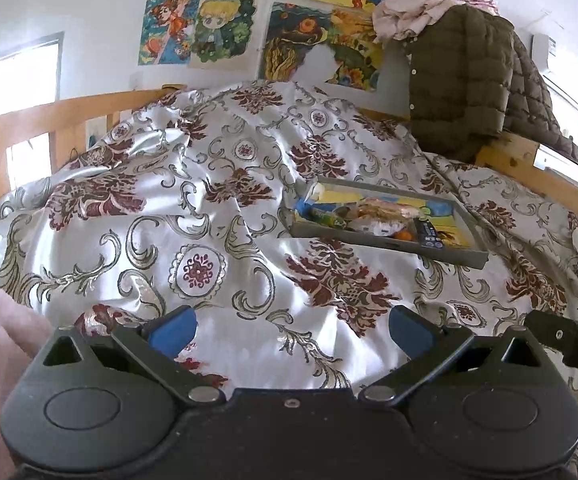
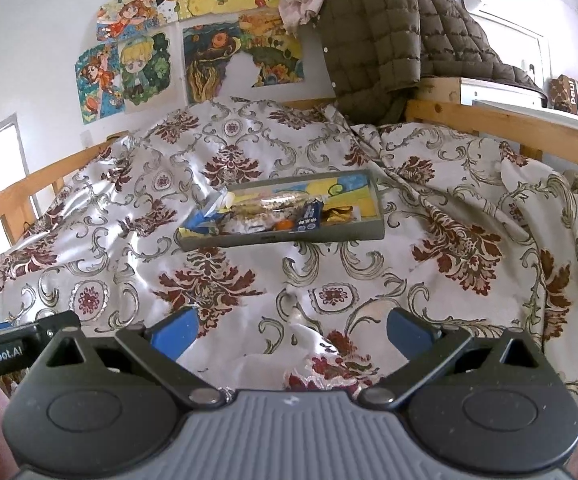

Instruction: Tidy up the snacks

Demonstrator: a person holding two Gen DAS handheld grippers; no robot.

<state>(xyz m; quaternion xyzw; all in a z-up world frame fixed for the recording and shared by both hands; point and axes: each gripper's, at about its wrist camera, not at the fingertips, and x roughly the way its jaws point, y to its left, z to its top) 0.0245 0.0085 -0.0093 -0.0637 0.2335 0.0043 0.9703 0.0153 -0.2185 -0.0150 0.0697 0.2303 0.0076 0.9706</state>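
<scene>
Two views, taken one after the other.

Left wrist view
- Left gripper: jaws spread wide apart, nothing between the blue pads; they hold nothing and hover over the bedspread without visibly touching it.
- Bedspread: shiny silver cloth with dark red flower motifs, rumpled, filling the middle of the view.
- Tray: shallow grey tray lying on the bedspread toward 2 o'clock from the pads, well apart from them.
- Snacks: several wrapped packets lying inside the tray, bunched at its left and middle; single items are too small to tell.
- Right gripper: only a black part shows at 3 o'clock; its jaws are not seen here.
- Jacket: olive quilted, draped over the wooden bed frame at 1 o'clock.
- Pictures: colourful drawings on the wall at 12 o'clock.

Right wrist view
- Right gripper: jaws wide apart, empty, above the bedspread.
- Tray: at 12 o'clock ahead of the pads, well apart, resting on the cloth.
- Snacks: inside the tray, mostly in its left and middle part.
- Left gripper: a black lettered part at 9 o'clock.
- Jacket: at 1 o'clock.
</scene>
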